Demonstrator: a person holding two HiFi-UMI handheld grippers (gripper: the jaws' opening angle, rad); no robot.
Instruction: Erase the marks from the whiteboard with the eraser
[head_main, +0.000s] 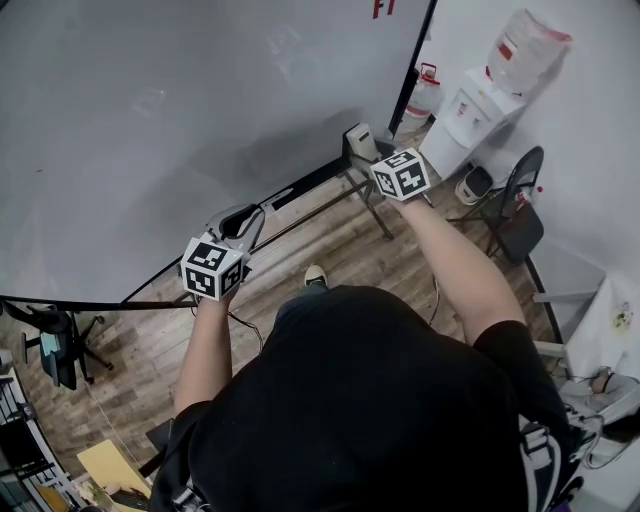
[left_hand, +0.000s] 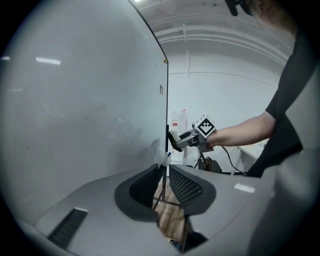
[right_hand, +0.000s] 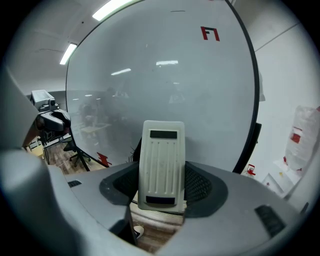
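The big whiteboard (head_main: 170, 110) fills the upper left of the head view. A red mark (right_hand: 210, 33) sits near its top right, also showing as the red mark (head_main: 383, 8) at the head view's top edge. A smaller red mark (right_hand: 103, 159) lies low on the board. My right gripper (right_hand: 160, 189) is shut on the white ribbed eraser (right_hand: 161, 155), held upright just short of the board's lower right part. The left gripper view shows that eraser (left_hand: 174, 139) from the side. My left gripper (left_hand: 165, 182) is shut and empty, low beside the board's bottom edge.
A water dispenser (head_main: 470, 110) with a bottle stands against the right wall, a red-capped jug (head_main: 425, 95) beside it. A dark folding chair (head_main: 520, 205) is at the right, an office chair (head_main: 55, 345) at the left. The board's stand legs (head_main: 360, 195) cross the wooden floor.
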